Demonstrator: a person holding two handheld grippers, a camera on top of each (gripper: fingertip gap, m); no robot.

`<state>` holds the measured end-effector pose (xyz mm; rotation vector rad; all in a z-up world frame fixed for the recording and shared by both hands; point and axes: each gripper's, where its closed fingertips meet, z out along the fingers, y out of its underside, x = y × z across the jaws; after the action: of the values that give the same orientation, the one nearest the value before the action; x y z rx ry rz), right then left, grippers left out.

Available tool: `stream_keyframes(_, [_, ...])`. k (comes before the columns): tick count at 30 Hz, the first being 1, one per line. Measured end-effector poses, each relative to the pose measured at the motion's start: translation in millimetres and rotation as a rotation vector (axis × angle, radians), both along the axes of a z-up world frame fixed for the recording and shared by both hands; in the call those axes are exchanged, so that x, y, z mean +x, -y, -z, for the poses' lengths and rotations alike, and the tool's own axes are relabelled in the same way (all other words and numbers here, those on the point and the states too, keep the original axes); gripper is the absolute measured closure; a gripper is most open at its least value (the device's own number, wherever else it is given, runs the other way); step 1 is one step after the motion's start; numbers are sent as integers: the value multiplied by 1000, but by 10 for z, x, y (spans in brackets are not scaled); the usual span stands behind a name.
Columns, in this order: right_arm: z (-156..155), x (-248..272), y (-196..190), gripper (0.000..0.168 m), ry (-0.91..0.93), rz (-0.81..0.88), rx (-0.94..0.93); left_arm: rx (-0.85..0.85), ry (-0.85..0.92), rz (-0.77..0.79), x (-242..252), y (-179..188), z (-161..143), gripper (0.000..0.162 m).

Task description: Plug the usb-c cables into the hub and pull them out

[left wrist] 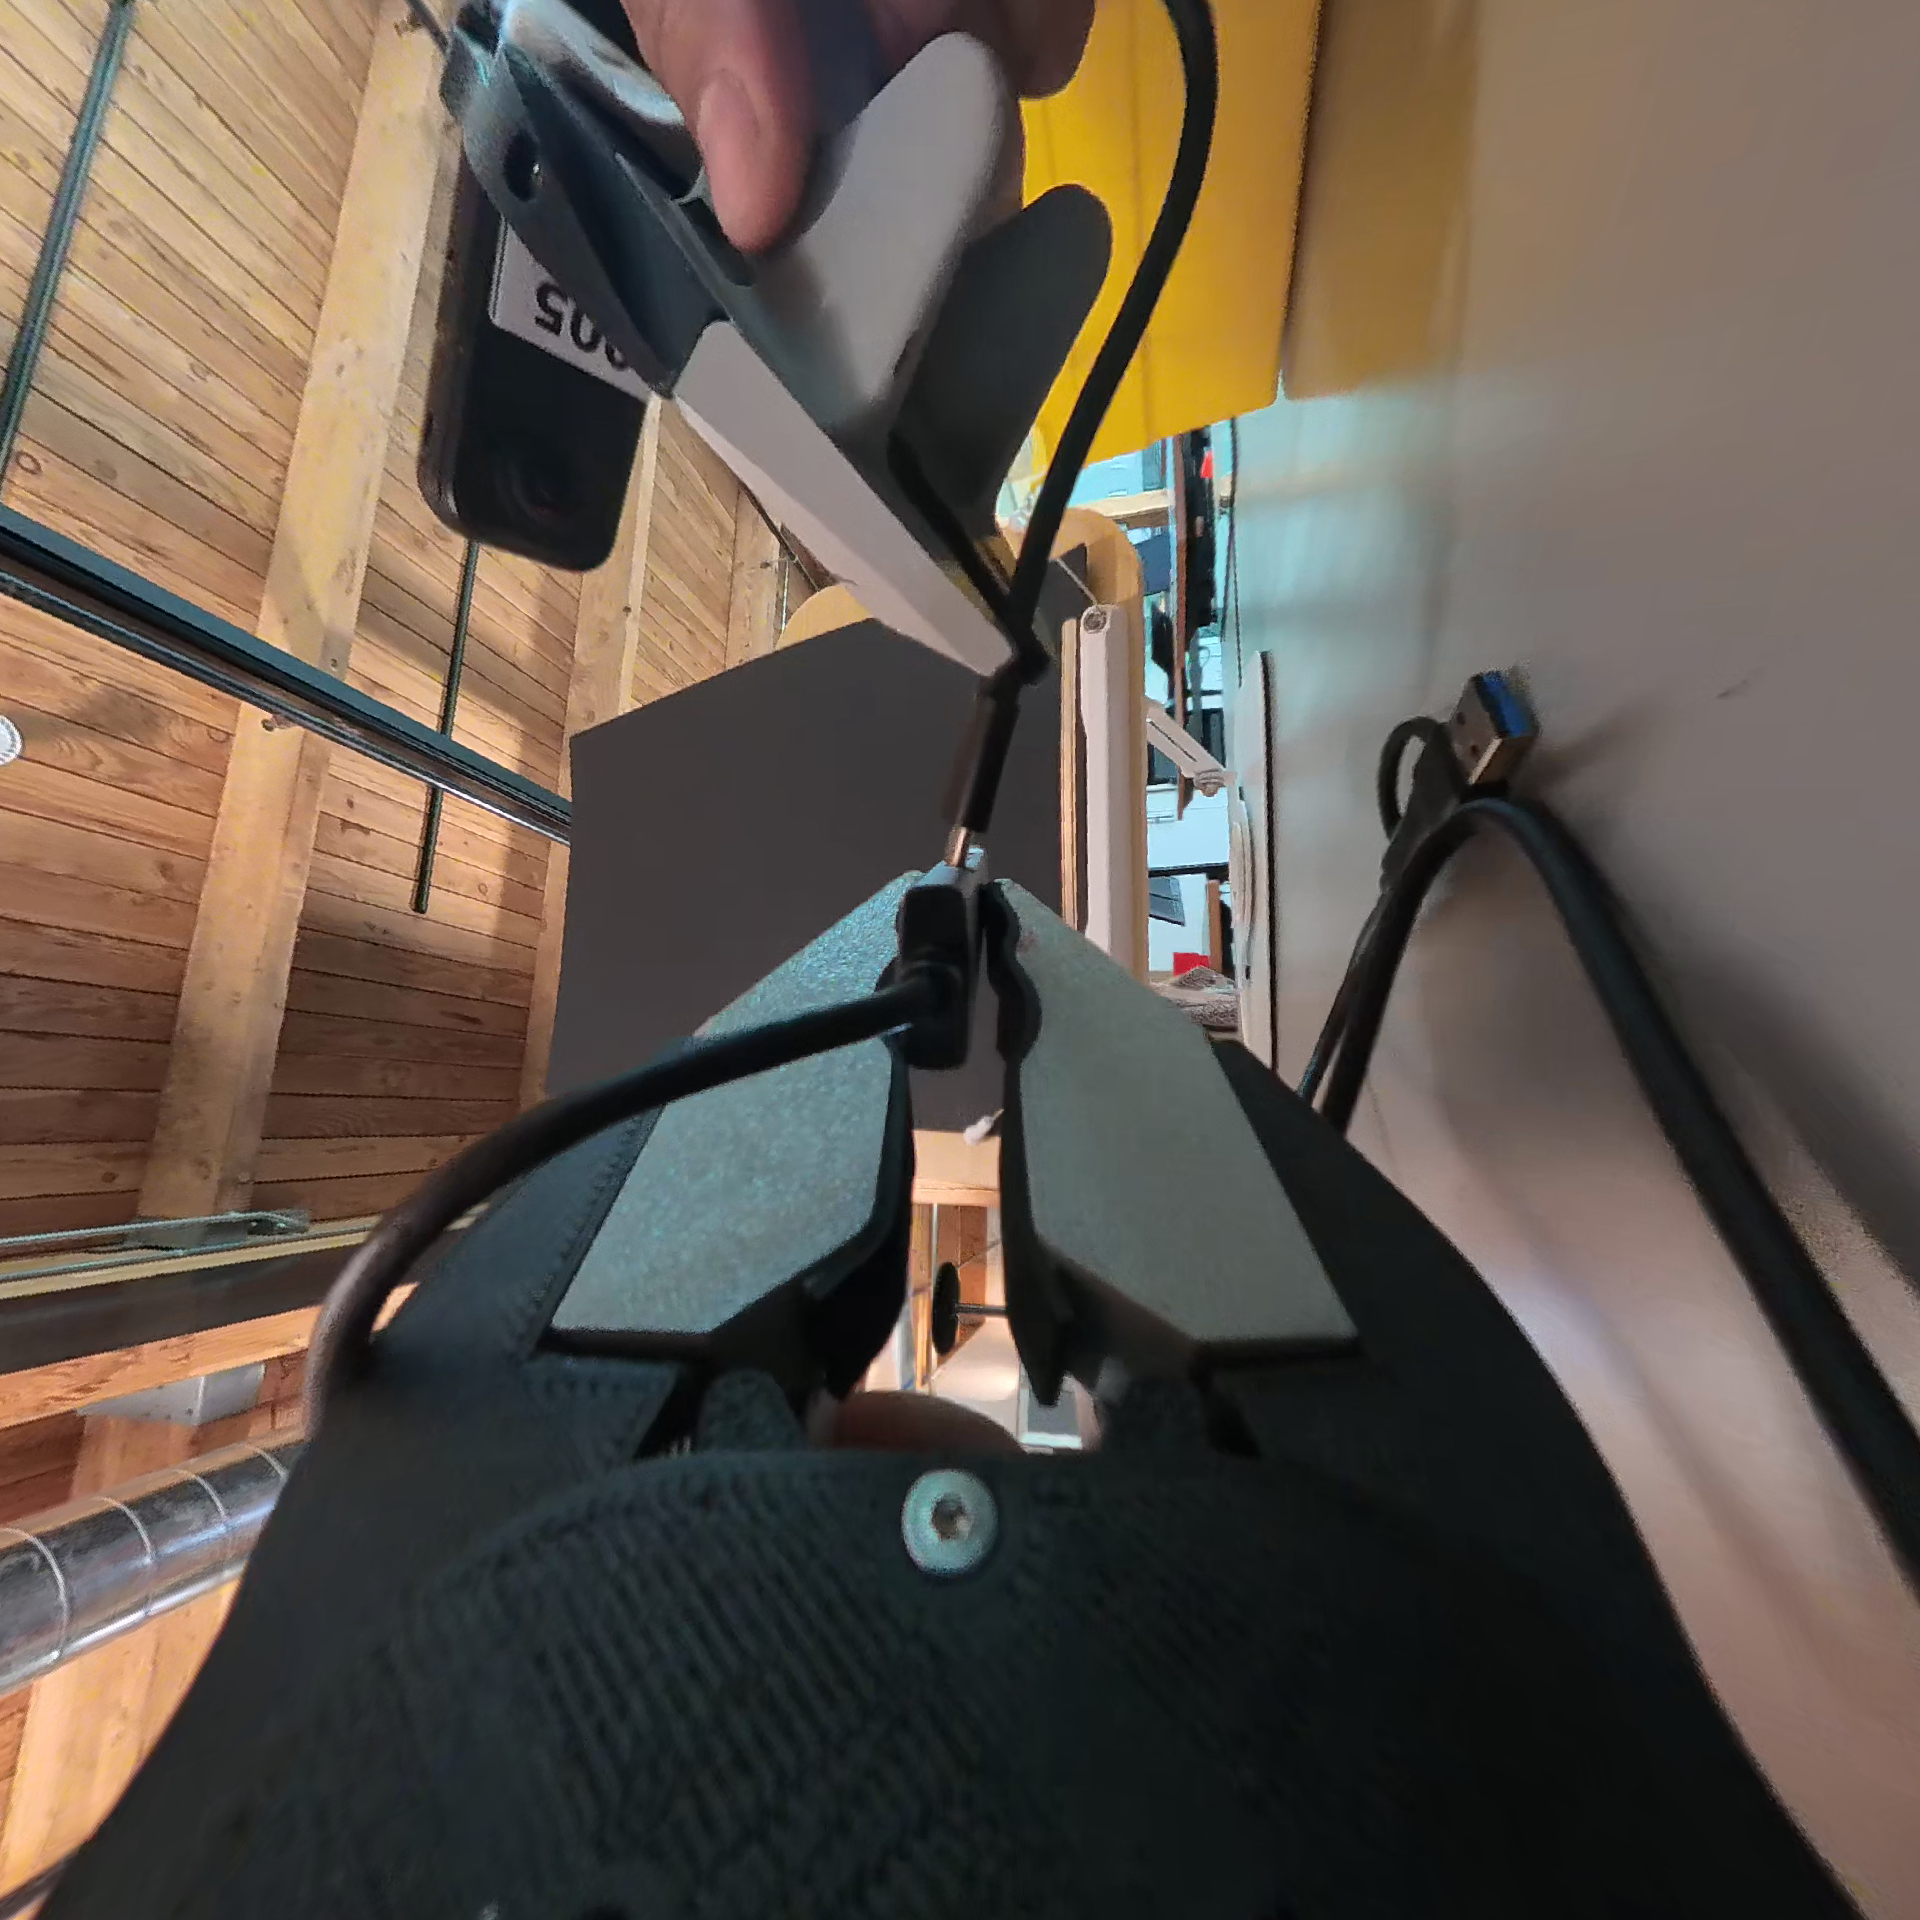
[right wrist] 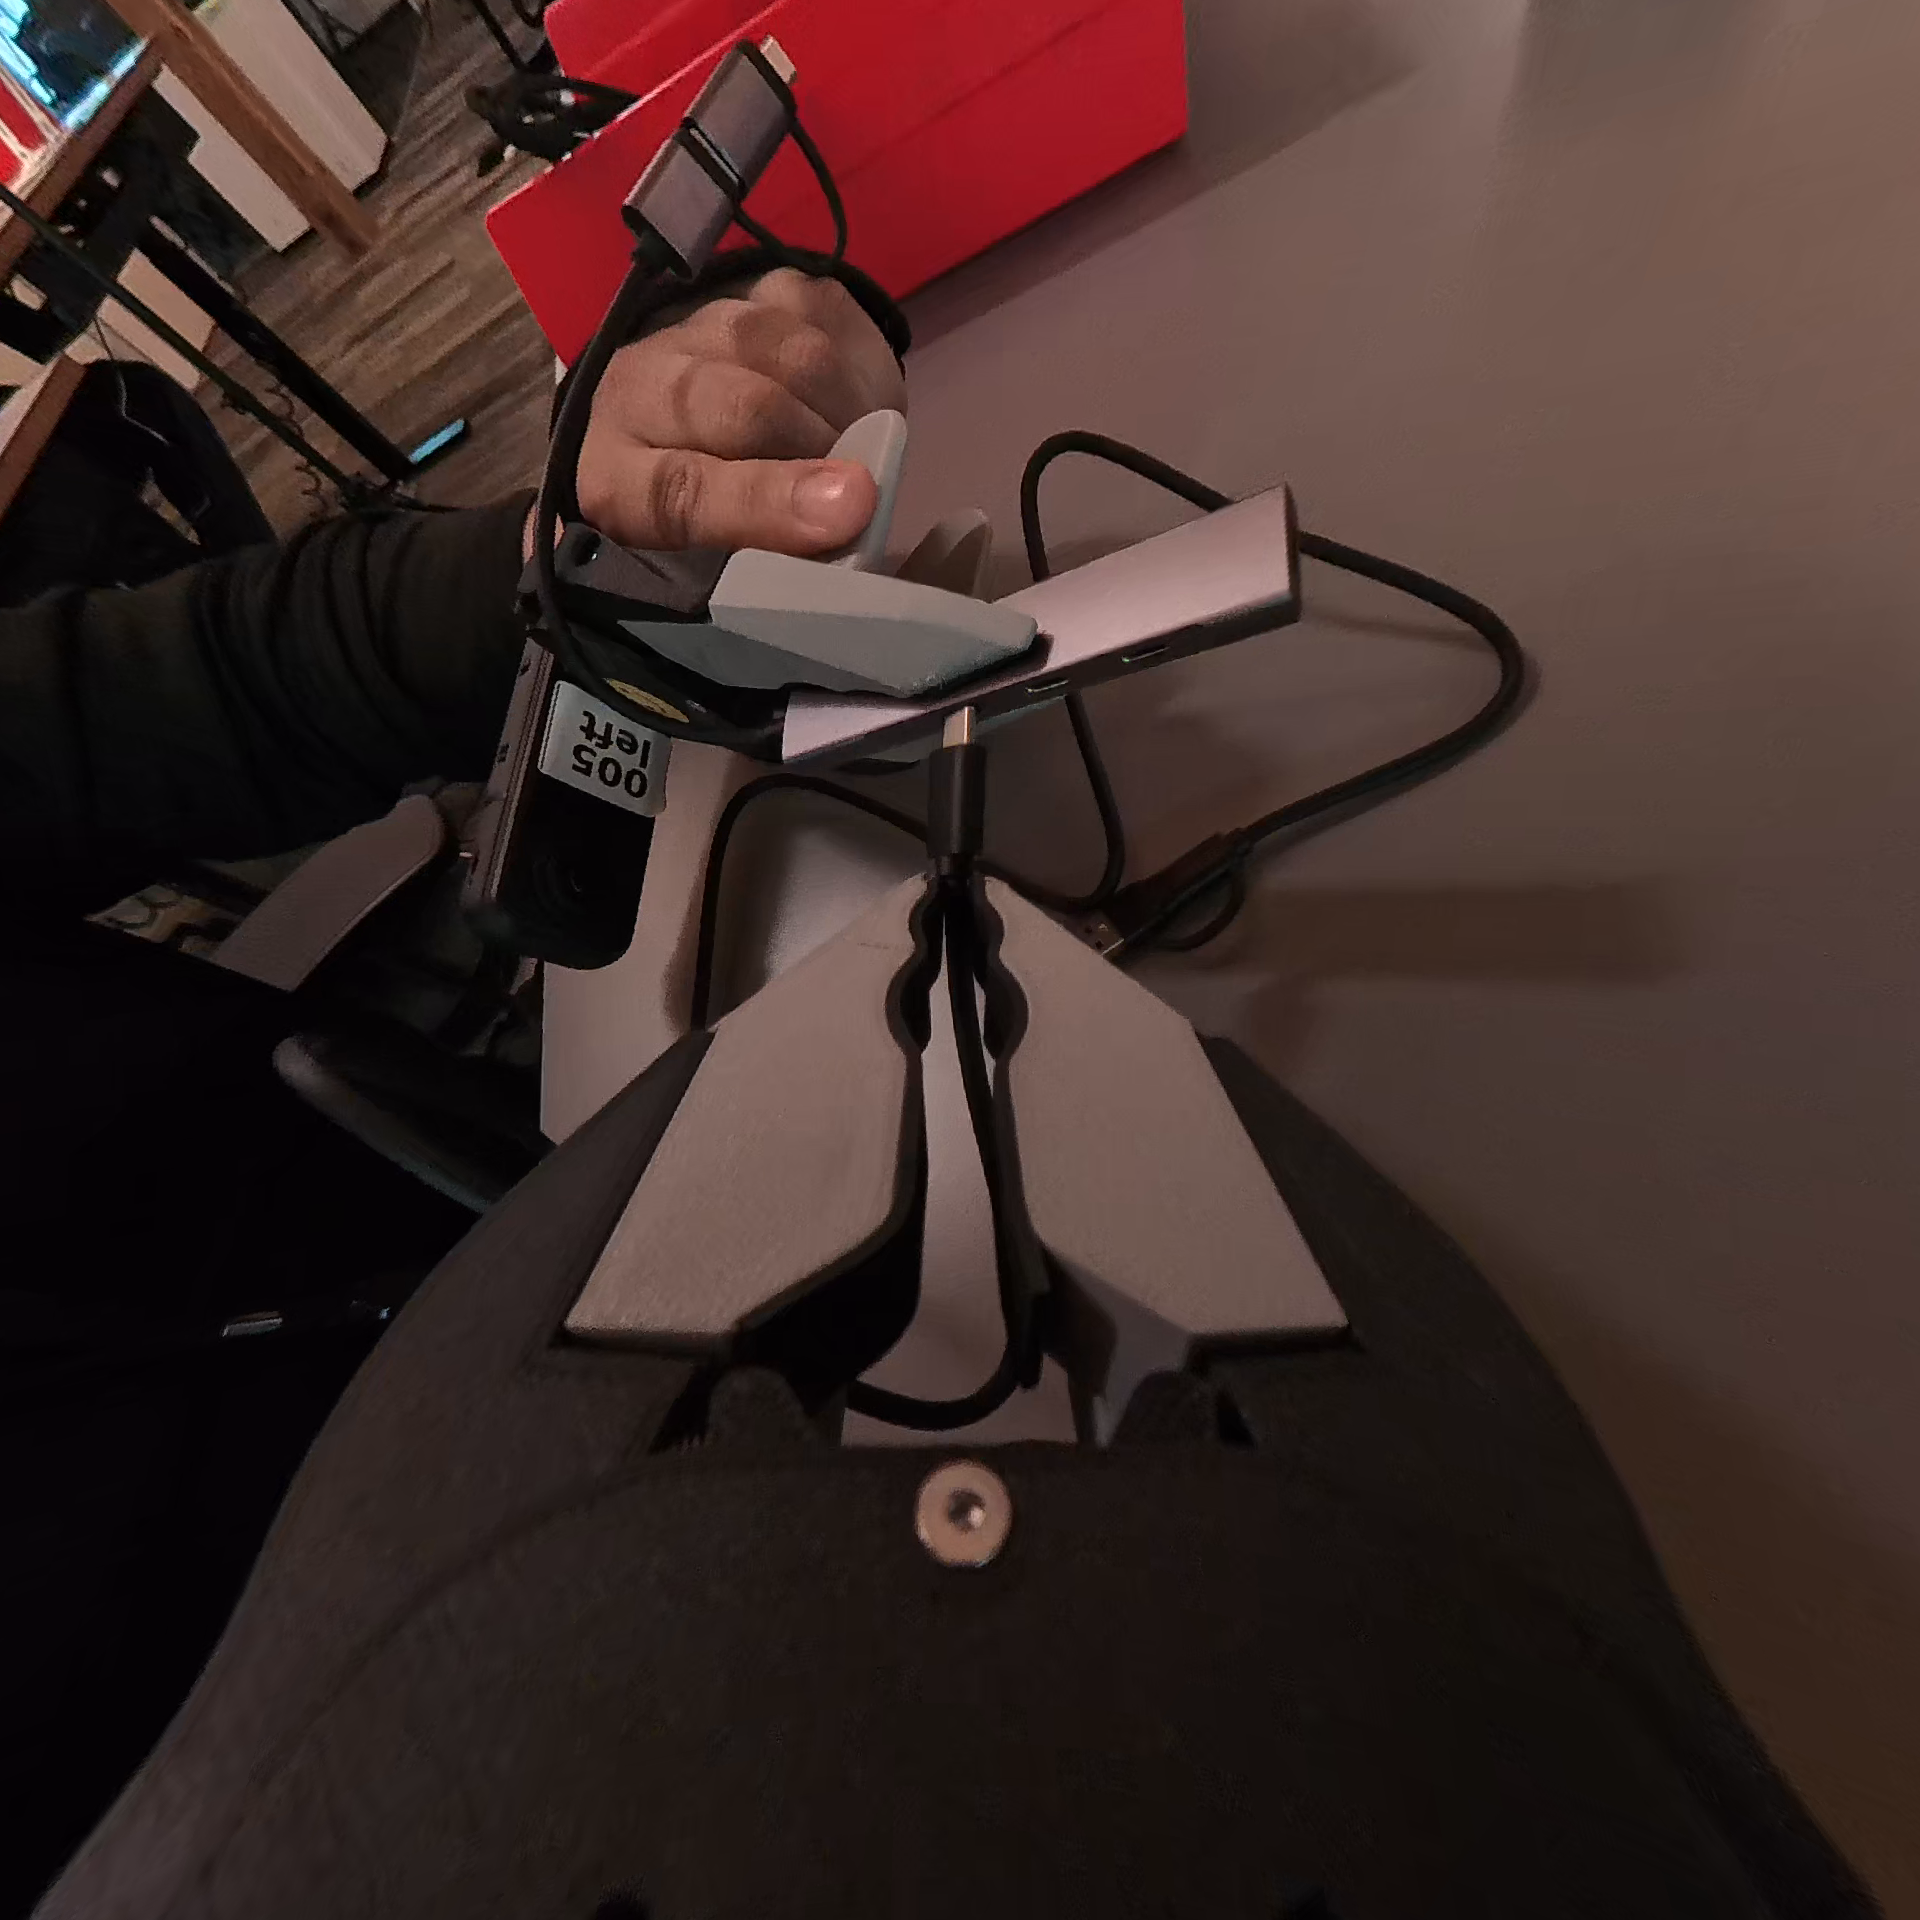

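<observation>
Left gripper (left wrist: 977,894): fingers closed flat on the hub, holding it clear of the table; seen again in the right wrist view (right wrist: 1023,649).
Hub (right wrist: 1164,613): slim grey bar, tilted, one long edge showing slot ports; its end is clamped between the left gripper's fingers.
Hub contents: one plug sits at a port on the near edge; whether it is fully seated cannot be told. The other visible ports hold nothing.
Right gripper (right wrist: 961,894): fingers narrow, pinching the cable just behind the plug.
Plug (right wrist: 961,784): dark, metal tip touching the hub edge, pointing straight up from the right gripper.
Cable (right wrist: 971,1101): black, runs back between the right gripper's fingers.
Adapter (right wrist: 717,156): grey, hanging on the hub's own lead above the hand.
Hand (right wrist: 727,436): wrapped round the left gripper's handle.
Table (right wrist: 1558,312): grey, loose black cables lying on it.
Red box (right wrist: 935,125): at the table's far edge; contents not visible.
</observation>
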<state>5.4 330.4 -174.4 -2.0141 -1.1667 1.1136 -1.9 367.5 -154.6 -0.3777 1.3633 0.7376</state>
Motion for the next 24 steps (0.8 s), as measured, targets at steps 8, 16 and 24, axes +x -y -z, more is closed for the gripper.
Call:
stream_keyframes(8, [-5, 4, 81, 167, -31, -36, -84, 3, 3, 14, 23, 71, -10, 154])
stream_keyframes(16, [8, 9, 150, 167, -73, -69, -206, 67, -15, 32, 43, 150, -13, 154])
stream_keyframes(24, [-29, -21, 187, 167, -111, -94, -243, 82, -23, 36, -1, 220, -12, 154])
